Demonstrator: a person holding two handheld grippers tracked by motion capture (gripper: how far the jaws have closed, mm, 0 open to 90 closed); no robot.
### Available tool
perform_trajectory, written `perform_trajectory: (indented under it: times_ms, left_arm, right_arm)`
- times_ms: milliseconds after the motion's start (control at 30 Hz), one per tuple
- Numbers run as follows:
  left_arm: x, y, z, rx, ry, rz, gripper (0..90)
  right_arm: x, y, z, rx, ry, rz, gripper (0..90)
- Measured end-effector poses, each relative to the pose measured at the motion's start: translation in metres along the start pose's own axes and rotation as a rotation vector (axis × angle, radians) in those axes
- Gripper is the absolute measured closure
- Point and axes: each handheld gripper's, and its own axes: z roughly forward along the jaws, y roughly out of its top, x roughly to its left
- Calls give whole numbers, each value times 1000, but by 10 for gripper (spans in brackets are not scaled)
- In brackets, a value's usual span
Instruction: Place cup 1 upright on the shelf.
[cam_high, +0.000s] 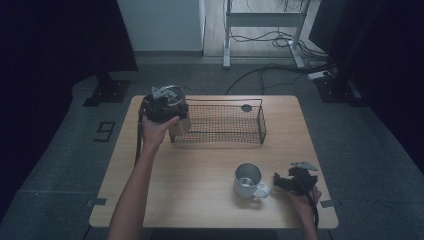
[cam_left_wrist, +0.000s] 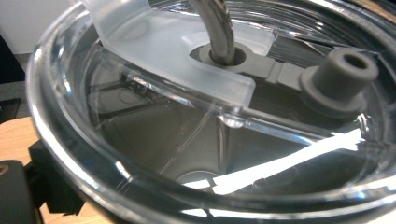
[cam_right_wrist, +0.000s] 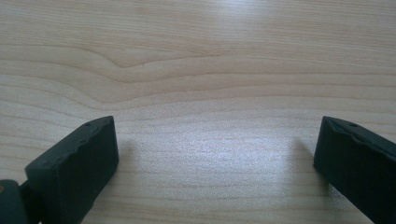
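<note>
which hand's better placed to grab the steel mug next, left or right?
Right. Its tongs are open and empty on the table, just right of the steel mug and its handle. The left tongs are far off at the wire basket, busy with a clear-lidded tumbler.

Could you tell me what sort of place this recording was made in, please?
Probably a lab or studio set up for recording, not a home: a lone wooden table on grey carpet, dark curtains at both sides, and loose cables around a metal stand behind.

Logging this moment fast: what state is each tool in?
Left tool: holding the lidded tumbler at the wire basket's left end.
Right tool: open, empty.
</note>
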Motion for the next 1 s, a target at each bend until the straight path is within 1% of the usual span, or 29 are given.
perform_trajectory:
  times_ms: [267,333,700,833,1000]
  left_arm:
    - [-5,3,9,13,-4,2,39]
    - [-6,4,10,17,-4,9,39]
    - [-12,9,20,15,-19,14,39]
    - [-12,10,22,21,-26,16,39]
    - [-11,12,25,21,-26,13,39]
  right_arm:
    - [0,0,0,0,0,-1,0]
    - [0,0,0,0,0,-1,0]
    - [0,0,0,1,0,-1,0]
    - [0,0,0,1,0,-2,0]
    - [-1,0,0,0,1,-4,0]
